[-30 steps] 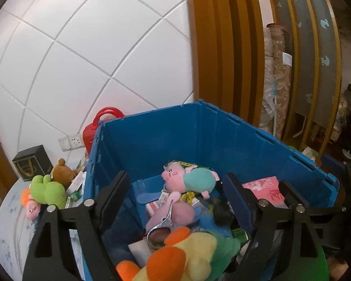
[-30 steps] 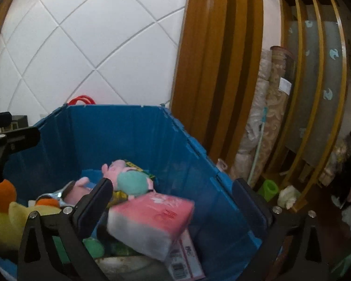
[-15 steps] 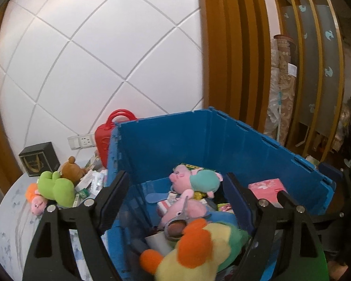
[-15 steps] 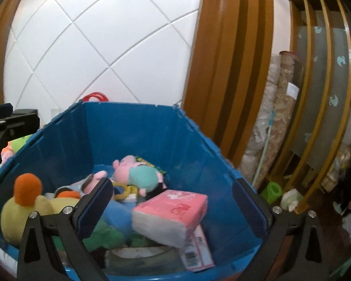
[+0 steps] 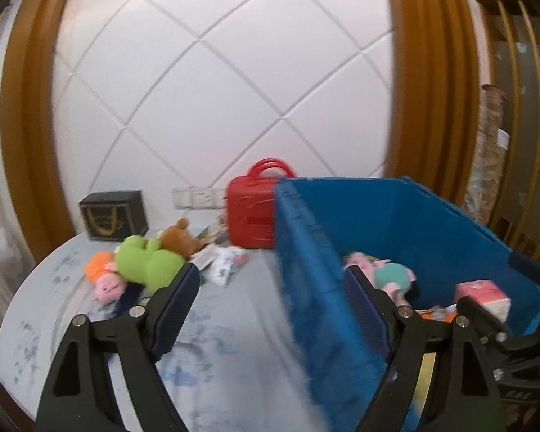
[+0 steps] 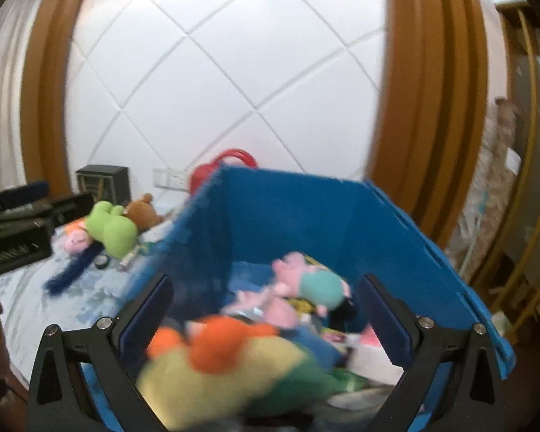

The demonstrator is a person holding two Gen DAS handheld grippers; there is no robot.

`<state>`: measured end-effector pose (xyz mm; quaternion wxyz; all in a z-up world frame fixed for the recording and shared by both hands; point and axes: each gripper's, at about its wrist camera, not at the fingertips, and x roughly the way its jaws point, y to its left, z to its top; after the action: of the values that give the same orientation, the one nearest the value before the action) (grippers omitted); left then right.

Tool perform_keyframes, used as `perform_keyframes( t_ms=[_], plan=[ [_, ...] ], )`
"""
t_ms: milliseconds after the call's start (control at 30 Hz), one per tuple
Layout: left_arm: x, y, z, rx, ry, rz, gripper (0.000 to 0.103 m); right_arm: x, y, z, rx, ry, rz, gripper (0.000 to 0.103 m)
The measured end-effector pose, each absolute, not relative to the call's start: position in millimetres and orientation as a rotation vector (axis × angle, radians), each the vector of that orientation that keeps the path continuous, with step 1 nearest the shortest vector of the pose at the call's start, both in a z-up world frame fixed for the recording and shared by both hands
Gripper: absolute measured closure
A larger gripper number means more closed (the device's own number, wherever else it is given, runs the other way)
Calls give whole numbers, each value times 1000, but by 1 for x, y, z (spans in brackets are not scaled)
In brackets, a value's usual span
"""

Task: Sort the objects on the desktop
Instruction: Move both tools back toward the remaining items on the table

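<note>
A blue bin (image 5: 432,223) (image 6: 288,212) stands on the table and holds a pink and teal pig toy (image 5: 388,271) (image 6: 316,282), a yellow and orange plush (image 6: 226,356) and a pink tissue pack (image 5: 484,293). A green plush (image 5: 145,259) (image 6: 111,226), a brown bear (image 5: 176,237) (image 6: 142,212) and an orange and pink plush (image 5: 102,275) lie on the table to the bin's left. My left gripper (image 5: 271,288) is open and empty, straddling the bin's left wall. My right gripper (image 6: 266,298) is open and empty above the bin.
A red case (image 5: 253,212) stands against the white padded wall behind the bin. A black box (image 5: 113,214) sits at the back left. Small packets (image 5: 223,264) and a blue strip (image 6: 72,271) lie on the table (image 5: 234,324). Wooden shelving is at right.
Both grippers have swung left and pulled back. The left view now shows the table and the plush toys beside the bin. Both stay open and empty.
</note>
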<state>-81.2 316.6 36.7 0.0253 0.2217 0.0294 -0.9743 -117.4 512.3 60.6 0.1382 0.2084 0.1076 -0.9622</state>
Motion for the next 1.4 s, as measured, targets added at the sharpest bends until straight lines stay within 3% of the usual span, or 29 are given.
perform_keyframes(
  t_ms=[367, 733, 967, 1233, 1400],
  plan=[
    [-84, 108, -2, 790, 104, -2929, 21, -108, 322, 59, 516, 329, -2722, 0],
    [-143, -43, -64, 1011, 178, -2783, 21, -185, 199, -9, 866, 334, -2622, 0],
    [-235, -82, -98, 1147, 217, -2727, 21, -272, 152, -44, 1012, 332, -2567, 0],
    [-400, -119, -140, 1299, 351, -2654, 21, -412, 98, -93, 1175, 313, -2546, 0],
    [-490, -124, -175, 1408, 272, -2557, 21, -484, 70, -128, 1253, 288, -2551, 0]
  ],
)
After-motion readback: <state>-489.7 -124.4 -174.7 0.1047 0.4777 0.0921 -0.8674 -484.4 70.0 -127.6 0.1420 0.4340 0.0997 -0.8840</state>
